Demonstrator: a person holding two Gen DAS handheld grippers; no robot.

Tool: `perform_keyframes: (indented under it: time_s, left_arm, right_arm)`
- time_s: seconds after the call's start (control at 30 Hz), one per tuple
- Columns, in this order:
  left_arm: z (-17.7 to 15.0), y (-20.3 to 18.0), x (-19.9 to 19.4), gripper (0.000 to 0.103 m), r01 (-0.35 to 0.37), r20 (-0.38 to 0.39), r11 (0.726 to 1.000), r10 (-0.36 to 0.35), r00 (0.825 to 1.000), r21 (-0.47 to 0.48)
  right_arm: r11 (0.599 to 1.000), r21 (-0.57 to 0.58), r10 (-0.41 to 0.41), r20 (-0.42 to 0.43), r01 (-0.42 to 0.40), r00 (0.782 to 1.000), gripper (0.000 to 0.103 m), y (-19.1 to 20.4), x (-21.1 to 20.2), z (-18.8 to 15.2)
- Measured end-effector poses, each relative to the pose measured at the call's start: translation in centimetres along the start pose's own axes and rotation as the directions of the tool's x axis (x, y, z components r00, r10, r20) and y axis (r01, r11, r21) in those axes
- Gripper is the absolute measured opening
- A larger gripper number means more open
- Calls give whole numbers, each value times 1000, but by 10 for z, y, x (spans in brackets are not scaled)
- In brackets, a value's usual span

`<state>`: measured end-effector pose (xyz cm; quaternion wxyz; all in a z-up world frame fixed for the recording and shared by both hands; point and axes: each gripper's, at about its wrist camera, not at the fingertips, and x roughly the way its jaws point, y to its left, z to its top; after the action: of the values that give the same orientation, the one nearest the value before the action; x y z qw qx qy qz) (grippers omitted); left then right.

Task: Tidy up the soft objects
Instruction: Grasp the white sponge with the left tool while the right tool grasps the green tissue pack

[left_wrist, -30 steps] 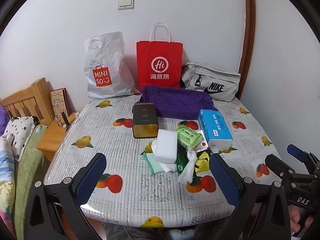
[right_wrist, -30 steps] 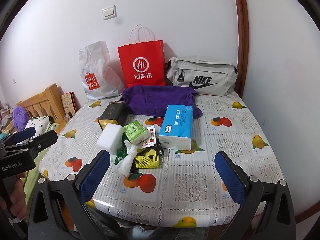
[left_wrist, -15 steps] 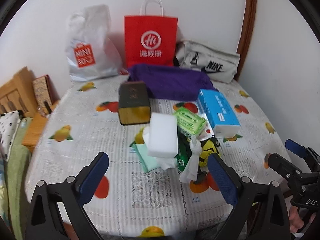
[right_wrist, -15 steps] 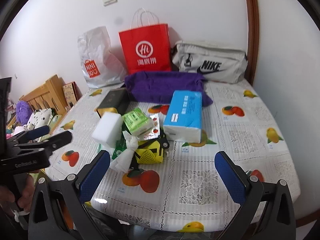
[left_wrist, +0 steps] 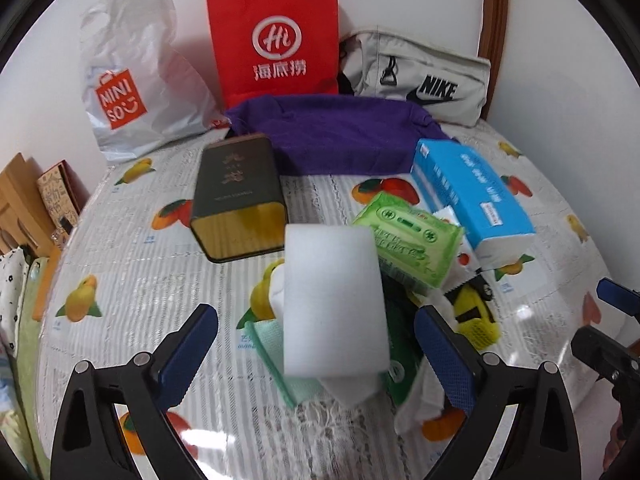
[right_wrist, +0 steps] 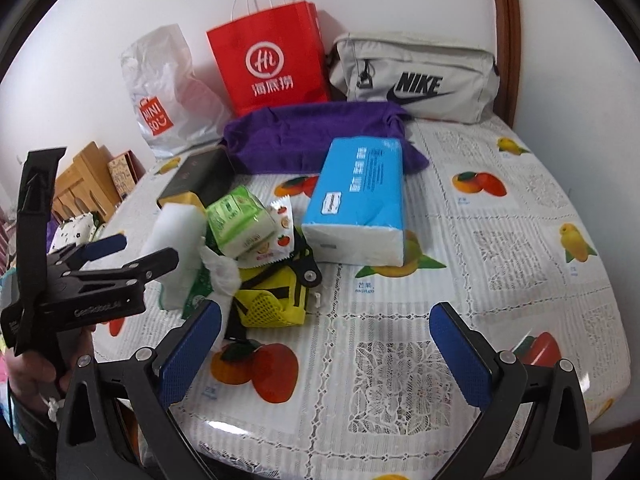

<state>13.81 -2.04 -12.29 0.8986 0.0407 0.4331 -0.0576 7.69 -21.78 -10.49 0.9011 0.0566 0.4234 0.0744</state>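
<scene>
A pile of soft things lies mid-table: a white sponge block [left_wrist: 332, 300], a green tissue pack [left_wrist: 408, 240], a blue tissue pack [left_wrist: 472, 196], a yellow mesh bag [left_wrist: 476, 316], a mint cloth [left_wrist: 268, 344] and a crumpled white tissue [left_wrist: 420, 404]. A purple cloth [left_wrist: 340, 136] lies behind them. My left gripper [left_wrist: 316, 344] hangs just over the sponge with its jaws wide and closing. The sponge's near end sits between the pads, untouched. My right gripper [right_wrist: 326, 340] is open over bare tablecloth, right of the mesh bag [right_wrist: 272, 296], with nothing between its fingers.
A dark tin box [left_wrist: 238, 196] lies left of the sponge. A red paper bag [left_wrist: 276, 40], a white Miniso bag [left_wrist: 132, 76] and a grey Nike bag [left_wrist: 424, 80] stand along the wall. A wooden bed frame [right_wrist: 80, 184] is off the table's left edge.
Both grippers have come down and forward toward the pile. The left one now straddles the white sponge, and its jaws look slightly narrower. Nothing on the table has moved.
</scene>
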Motion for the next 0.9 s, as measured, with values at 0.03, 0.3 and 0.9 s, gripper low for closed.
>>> perform_keyframes:
  time_s: [0.03,0.3,0.9]
  left_arm:
    - [0,0,4,86,2,-7,1000,-2,1000,2]
    - [3,12,2,49,48,19,999,-48,999,-8]
    - [-2,70,-3,49,30,6,990,-29,1000,-135]
  right_arm:
    - [1000,-2,-2,-10,2,1000,103,0,5,0]
    - [999,-22,37,-46,-38,998,102,8,26,3]
    - [953,-296,62,12,-56,998,93,75,73,52]
